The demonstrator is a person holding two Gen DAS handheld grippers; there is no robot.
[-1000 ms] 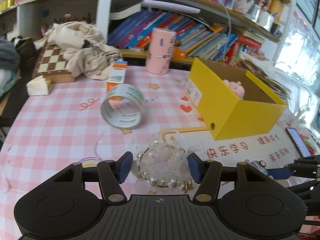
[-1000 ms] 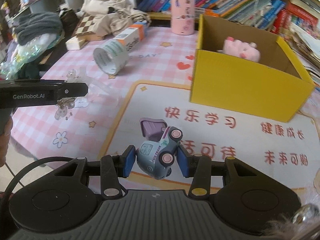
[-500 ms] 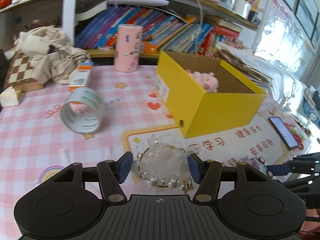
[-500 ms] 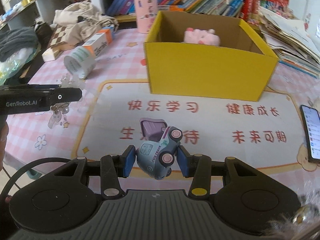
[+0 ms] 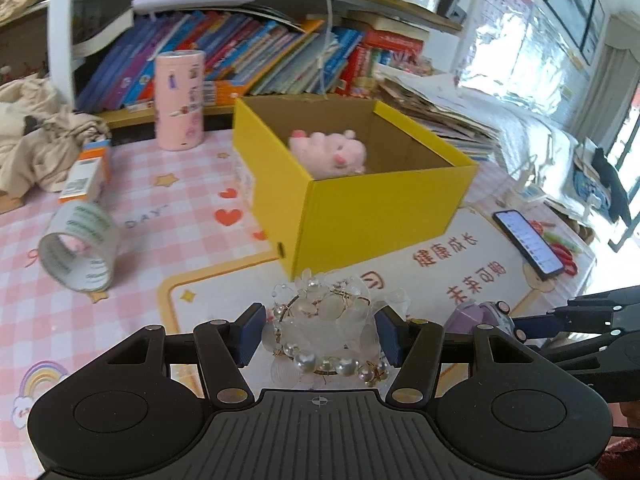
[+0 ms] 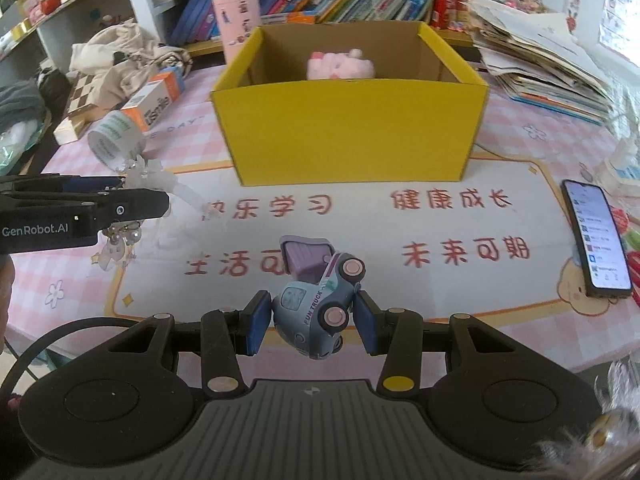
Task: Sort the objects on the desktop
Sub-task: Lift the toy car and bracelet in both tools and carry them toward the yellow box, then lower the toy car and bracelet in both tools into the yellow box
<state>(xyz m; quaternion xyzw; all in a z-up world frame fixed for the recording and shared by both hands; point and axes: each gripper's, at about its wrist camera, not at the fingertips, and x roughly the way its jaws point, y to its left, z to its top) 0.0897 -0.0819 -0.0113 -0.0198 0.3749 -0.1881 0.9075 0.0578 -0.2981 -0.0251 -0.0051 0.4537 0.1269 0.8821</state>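
My left gripper is shut on a clear beaded pearl hair ornament, held above the mat just short of the yellow cardboard box. A pink plush toy lies inside that box. My right gripper is shut on a small blue-grey toy truck with pink wheels and a purple tipper, carried above the mat in front of the yellow box. In the right wrist view the left gripper reaches in from the left with the ornament. The truck shows at the right in the left wrist view.
A roll of clear tape lies on the pink checked cloth, with an orange-and-white carton and a pink cylinder tin behind it. A phone rests at the right. Books fill the shelf behind; a paper stack sits right.
Both grippers have swung across toward the yellow box with their loads still held. The box now sits centred and nearer in both views; the tape roll has slid to the left.
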